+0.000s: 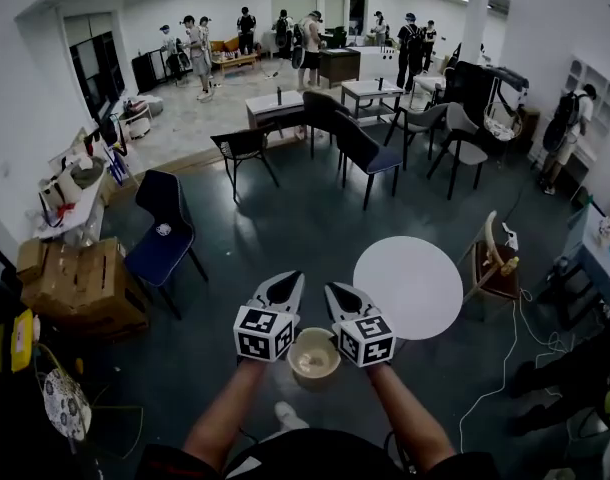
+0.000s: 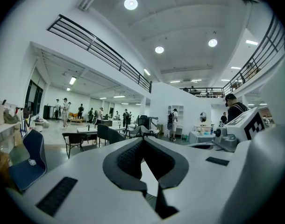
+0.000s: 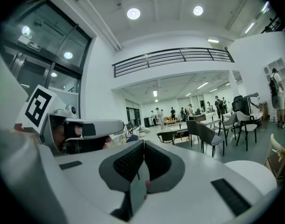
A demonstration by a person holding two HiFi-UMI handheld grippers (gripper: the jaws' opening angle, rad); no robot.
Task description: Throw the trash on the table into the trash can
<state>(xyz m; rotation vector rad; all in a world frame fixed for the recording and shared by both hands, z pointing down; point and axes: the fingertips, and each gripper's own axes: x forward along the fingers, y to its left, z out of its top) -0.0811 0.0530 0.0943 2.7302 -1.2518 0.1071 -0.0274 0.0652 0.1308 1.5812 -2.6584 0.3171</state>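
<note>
Scene: a person is holding the left claw (image 1: pixel 291 284) and right claw (image 1: pixel 335 291) side by side in front of the body, both pointing about level into the room.
Bin: the bin (image 1: pixel 315 332) is standing on the floor directly under the gap between the claws, just off the near left edge of the table (image 1: pixel 410 286).
Trash: something pale (image 1: pixel 310 361) is lying inside the bin; no trash is showing on the table top from the head view.
Why held so: the claws are hanging above the bin's mouth, probably because the drop is being made or finished there; with the table bare, the task is looking close to done.
Left claw: in its own view the left claw (image 2: pixel 143 140) is showing its pads meeting at the tips. A white wedge is showing in the gap behind them; whether it is a scrap or background I cannot tell.
Right claw: the right claw (image 3: pixel 143 143) is fully closed, pads pressing together. A thin grey strip is sitting low between them, too unclear to name.
Table in the right gripper view: its white edge (image 3: pixel 252 171) is showing low on the right.
</note>
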